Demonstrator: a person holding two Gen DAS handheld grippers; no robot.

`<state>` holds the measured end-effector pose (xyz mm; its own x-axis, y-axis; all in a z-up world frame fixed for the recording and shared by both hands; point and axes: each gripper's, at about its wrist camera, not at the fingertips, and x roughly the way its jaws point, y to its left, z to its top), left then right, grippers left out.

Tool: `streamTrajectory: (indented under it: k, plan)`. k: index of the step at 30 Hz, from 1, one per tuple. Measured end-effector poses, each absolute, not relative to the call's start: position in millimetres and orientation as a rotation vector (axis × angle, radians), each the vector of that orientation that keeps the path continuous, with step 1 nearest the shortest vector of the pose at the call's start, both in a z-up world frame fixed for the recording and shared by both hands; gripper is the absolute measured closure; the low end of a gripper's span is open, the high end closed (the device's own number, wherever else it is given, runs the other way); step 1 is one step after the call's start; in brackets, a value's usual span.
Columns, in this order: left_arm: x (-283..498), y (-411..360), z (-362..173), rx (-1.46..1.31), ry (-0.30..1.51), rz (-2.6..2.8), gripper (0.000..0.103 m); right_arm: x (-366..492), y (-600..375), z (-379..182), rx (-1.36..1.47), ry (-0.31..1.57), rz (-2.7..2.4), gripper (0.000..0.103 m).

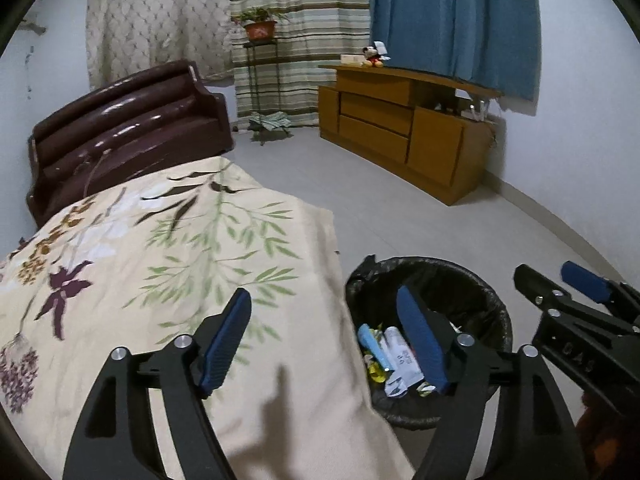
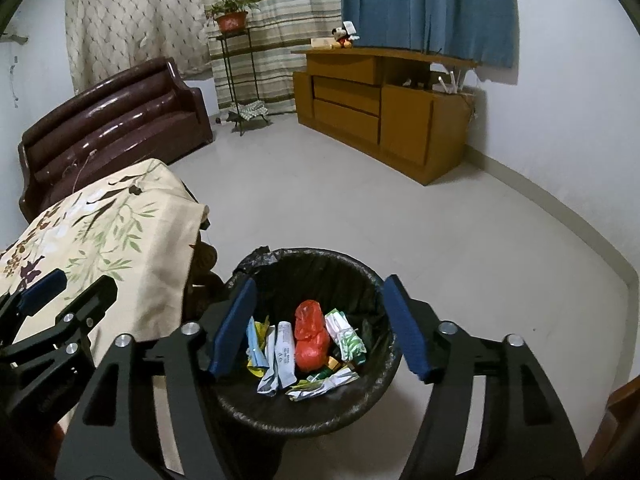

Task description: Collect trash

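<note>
A round bin lined with a black bag [image 2: 316, 270] stands on the floor beside the cloth-covered table [image 2: 120, 224]. Inside lie a red plastic bag [image 2: 310, 334], white wrappers [image 2: 286, 354] and a green-and-white packet [image 2: 346, 338]. My right gripper [image 2: 320, 280] hangs open above the bin with nothing between its blue pads. My left gripper [image 1: 322, 296] is open and empty too, straddling the table's edge and the bin [image 1: 484, 284]. From that side a light blue tube [image 1: 372, 342] and a white wrapper [image 1: 400, 356] show in the bin. Each gripper appears in the other's view: right gripper [image 1: 552, 284], left gripper [image 2: 82, 280].
The floral cloth [image 1: 160, 264] drapes over the table at the left. Behind it stands a dark brown sofa [image 1: 132, 120]. A wooden cabinet [image 1: 404, 128] with a plush toy sits against the far wall, and a plant stand [image 1: 262, 80] before the curtains. Pale tiled floor [image 2: 360, 208] stretches between them.
</note>
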<state>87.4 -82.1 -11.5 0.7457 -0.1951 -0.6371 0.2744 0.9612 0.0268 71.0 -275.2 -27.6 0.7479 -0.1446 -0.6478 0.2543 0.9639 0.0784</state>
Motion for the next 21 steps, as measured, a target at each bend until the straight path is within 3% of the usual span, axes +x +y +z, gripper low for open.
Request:
streamTrajectory:
  k: [21]
  plan:
    - [27,-31,16,0.083,0.629,-0.182,0.026,16,-234,11,0.079,0.605,-0.171,0.029]
